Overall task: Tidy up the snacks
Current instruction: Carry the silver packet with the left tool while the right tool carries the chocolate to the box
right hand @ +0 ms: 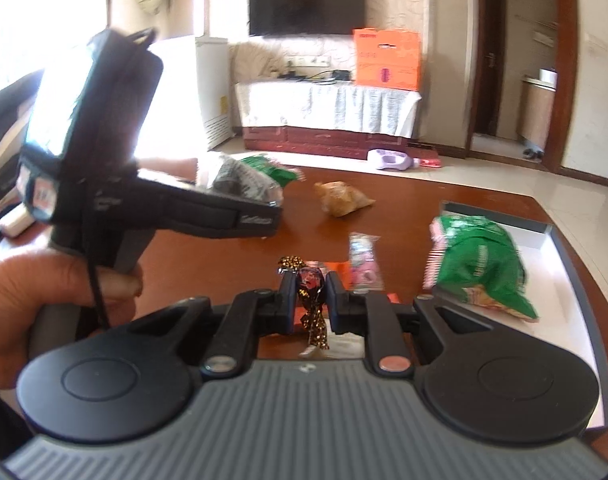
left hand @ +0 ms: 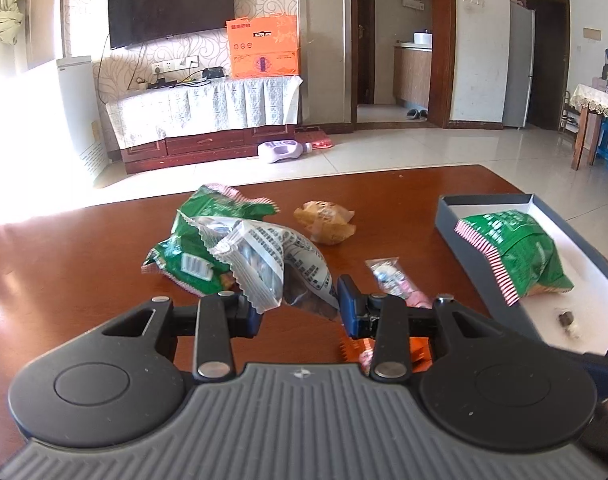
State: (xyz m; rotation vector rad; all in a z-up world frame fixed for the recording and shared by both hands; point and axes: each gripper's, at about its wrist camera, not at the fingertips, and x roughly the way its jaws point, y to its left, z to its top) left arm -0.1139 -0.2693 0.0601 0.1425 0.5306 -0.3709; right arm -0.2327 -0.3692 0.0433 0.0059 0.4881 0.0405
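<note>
Step in hand, as judged from the layout: carry both gripped snacks to the open box point(left hand: 448, 216) at the worktop's point(left hand: 83, 260) right side and set them inside.

Procedure for a clean placement:
- Lift each item clear of the box wall before crossing it; the near wall stands between the jaws and the white floor of the box.
- Lay the items on the bare white area nearer than the green bag in the box point(left hand: 516, 248), not on top of it.
- Bring the two grippers in one after the other. Both converge on the same box and could collide.
- Release only once the item rests on the box floor.

Left gripper point(left hand: 299, 308): the jaws stand partly apart, clamped on the lower end of a crinkled grey-and-white printed packet point(left hand: 263, 256). The packet rises between the pads and hangs over a second green bag point(left hand: 191, 248) left of the box. The packet is light and floppy, so the grip may slip if swung fast.

Right gripper point(right hand: 311, 292): the jaws are almost fully closed on a small foil-wrapped candy point(right hand: 310, 284) with dark, gold-speckled twisted ends. It is held just left of the box. The frame is blurred, so its exact wrapper print cannot be read.

Remaining on the worktop, left of the box: a tan bun-like packet point(left hand: 324, 220), a small pink-and-clear packet point(left hand: 396, 280), and an orange packet point(left hand: 416, 350) partly hidden under the left gripper.
</note>
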